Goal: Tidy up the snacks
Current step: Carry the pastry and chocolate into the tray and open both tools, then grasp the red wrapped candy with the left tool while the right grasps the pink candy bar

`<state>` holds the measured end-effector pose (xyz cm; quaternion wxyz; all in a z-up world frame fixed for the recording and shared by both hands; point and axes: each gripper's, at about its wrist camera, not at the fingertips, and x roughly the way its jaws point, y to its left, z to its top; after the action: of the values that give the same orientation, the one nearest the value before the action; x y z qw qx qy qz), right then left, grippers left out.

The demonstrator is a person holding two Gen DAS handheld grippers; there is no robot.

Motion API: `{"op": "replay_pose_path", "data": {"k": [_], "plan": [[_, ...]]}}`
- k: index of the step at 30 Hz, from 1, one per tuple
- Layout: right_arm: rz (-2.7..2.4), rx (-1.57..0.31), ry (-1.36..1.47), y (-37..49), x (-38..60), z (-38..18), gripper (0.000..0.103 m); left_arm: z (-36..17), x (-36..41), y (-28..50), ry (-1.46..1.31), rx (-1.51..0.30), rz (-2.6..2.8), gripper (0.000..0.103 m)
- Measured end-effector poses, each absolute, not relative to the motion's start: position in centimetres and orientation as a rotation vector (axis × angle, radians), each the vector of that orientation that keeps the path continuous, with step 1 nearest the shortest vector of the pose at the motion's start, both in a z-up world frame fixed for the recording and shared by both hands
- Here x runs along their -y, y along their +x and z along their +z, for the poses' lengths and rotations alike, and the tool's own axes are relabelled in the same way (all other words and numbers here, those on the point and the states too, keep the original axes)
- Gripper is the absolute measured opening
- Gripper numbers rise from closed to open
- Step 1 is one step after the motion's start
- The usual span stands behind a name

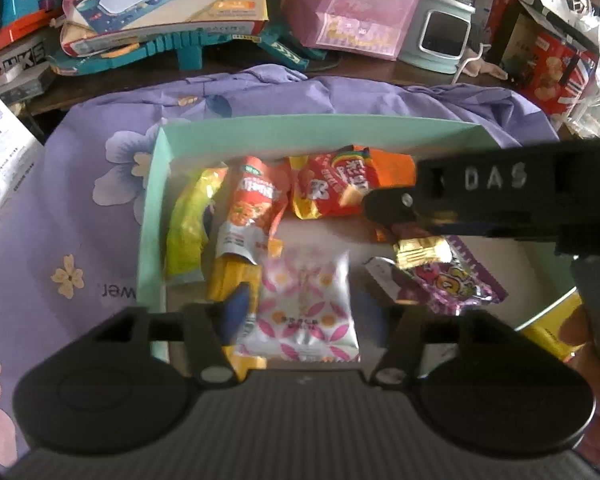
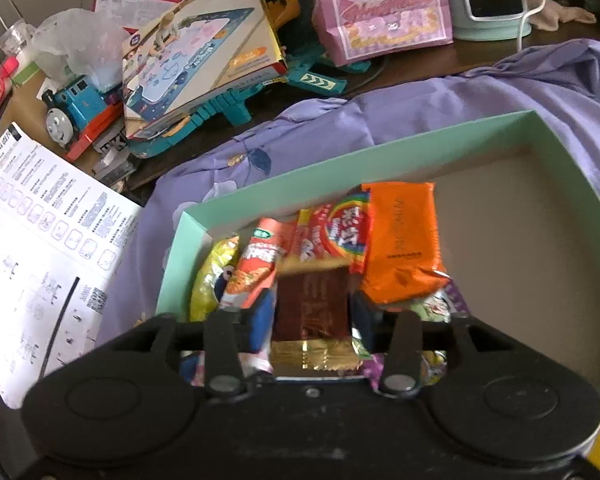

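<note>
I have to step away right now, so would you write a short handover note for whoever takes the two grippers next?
Left gripper: open above the white-and-pink floral packet; no grip visible.
Right gripper: open around the dark red, gold-edged packet; pads look clear of it.
Mint-green box sits on the purple floral cloth. Inside: yellow-green bag, orange-red pouch, red rainbow packet, orange packet, purple packet.
Done: these snacks are boxed, crowded toward one side.
Left: probably tidying them; the other side of the box is bare.
</note>
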<state>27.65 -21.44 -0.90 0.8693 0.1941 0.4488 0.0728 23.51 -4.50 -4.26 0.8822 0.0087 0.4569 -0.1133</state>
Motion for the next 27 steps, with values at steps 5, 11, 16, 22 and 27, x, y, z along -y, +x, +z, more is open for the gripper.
{"op": "replay_pose_path", "data": {"k": [5, 11, 16, 22, 27], "plan": [[0.124, -0.905, 0.399, 26.8, 21.7, -0.5, 0.103, -3.7, 3.7, 23.0, 0.029, -0.918, -0.186, 0.103], [0.103, -0.915, 0.433, 25.1, 22.6, -0.3, 0.103, -3.0, 3.0, 22.3, 0.007, -0.921, -0.169, 0.103], [0.096, -0.909, 0.429, 23.3, 22.6, 0.3, 0.103, -2.3, 2.9, 21.1, 0.015, -0.912, -0.170, 0.103], [0.104, -0.890, 0.418, 21.1, 22.4, 1.6, 0.103, -0.9, 2.7, 19.0, 0.012, -0.890, -0.175, 0.103], [0.121, -0.864, 0.405, 19.0, 22.0, 2.8, 0.103, 0.2, 2.3, 17.3, 0.007, -0.870, -0.174, 0.103]]}}
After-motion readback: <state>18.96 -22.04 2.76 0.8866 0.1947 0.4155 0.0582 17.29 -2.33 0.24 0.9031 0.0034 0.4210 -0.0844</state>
